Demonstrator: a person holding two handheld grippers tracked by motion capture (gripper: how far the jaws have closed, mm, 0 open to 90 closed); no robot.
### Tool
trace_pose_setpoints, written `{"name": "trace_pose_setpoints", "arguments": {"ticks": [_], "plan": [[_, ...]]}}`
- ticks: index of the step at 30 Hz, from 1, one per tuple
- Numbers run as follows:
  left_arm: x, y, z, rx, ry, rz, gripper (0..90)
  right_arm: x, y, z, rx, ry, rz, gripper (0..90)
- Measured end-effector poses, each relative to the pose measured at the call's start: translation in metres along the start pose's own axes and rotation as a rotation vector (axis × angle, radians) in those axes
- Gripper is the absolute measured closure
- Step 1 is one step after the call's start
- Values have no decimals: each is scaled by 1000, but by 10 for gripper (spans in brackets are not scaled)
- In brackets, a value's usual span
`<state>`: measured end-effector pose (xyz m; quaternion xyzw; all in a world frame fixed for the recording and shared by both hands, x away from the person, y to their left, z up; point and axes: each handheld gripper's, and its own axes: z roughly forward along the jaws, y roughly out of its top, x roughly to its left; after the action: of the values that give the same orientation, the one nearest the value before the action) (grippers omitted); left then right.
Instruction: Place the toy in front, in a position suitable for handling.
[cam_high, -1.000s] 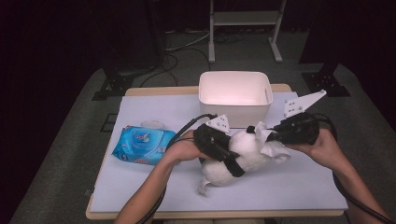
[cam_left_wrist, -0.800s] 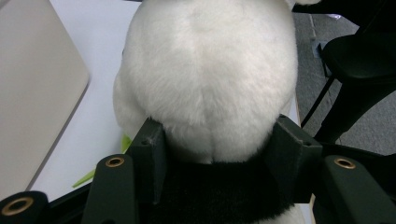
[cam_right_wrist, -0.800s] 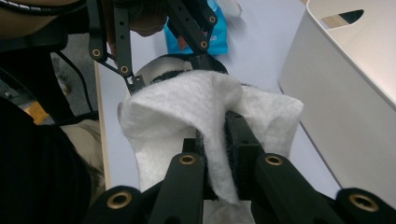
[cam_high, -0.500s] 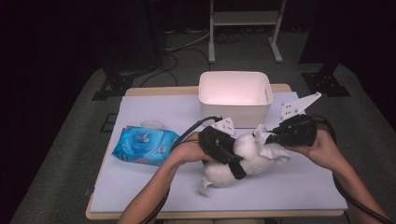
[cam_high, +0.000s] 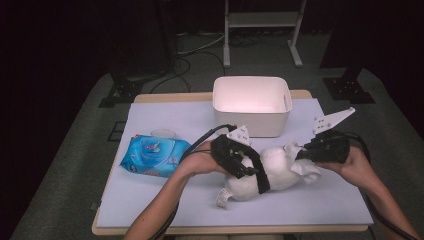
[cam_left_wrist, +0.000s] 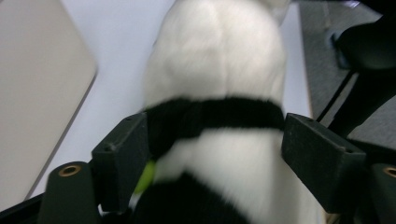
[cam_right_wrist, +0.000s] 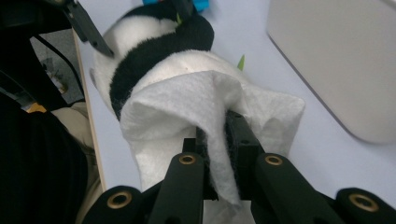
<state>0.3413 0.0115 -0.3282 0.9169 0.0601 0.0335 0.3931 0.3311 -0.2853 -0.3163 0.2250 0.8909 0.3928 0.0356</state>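
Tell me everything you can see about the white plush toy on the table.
The plush toy is soft, white and furry, with a black band around its body and a small label at its lower end. It lies on its side on the table, in front of the white bin. The left gripper straddles the band, jaws just opened. The right gripper presses a white wipe against it.

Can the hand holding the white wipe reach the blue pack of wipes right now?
Probably not easily: the right gripper is shut on the wipe, and the plush toy and left gripper lie between it and the blue pack.

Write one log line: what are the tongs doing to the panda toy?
left tongs: opening around panda toy | right tongs: shut on wipe, against panda toy
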Motion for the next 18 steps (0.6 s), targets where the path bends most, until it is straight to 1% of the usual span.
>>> {"name": "trace_pose_setpoints", "arguments": {"ticks": [2, 4, 5, 6, 7, 9, 11, 14, 15, 16, 18], "plan": [[0, -1, -2, -14, -9, -5, 227, -3, -6, 0, -10, 8, 13, 843], [0, -2, -3, -19, -5, -1, 223, -4, -12, 0, -15, 10, 32, 843], [0, -2, -4, 15, 11, -1, 206, -6, -17, 1, -7, 0, 40, 842], [0, -3, -4, 9, 7, -11, 204, -8, -20, 2, -3, 0, 49, 842], [1, -4, -4, 17, 4, -11, 204, -9, -23, 3, -2, 1, 56, 842], [0, -6, -4, 15, -1, -16, 201, -11, -29, 4, -7, 13, 73, 842], [0, -7, -5, 18, 6, -17, 196, -12, -33, 5, -24, 26, 87, 842], [0, -9, -7, 25, 10, -15, 195, -13, -37, 6, -32, 43, 101, 843], [0, -9, -7, 22, 8, -26, 196, -14, -39, 7, -36, 47, 105, 843], [1, -10, -7, 26, 5, -27, 197, -13, -39, 8, -36, 49, 108, 843], [2, -12, -6, 18, -24, -33, 247, -12, -40, 9, -40, 56, 107, 843]]}}
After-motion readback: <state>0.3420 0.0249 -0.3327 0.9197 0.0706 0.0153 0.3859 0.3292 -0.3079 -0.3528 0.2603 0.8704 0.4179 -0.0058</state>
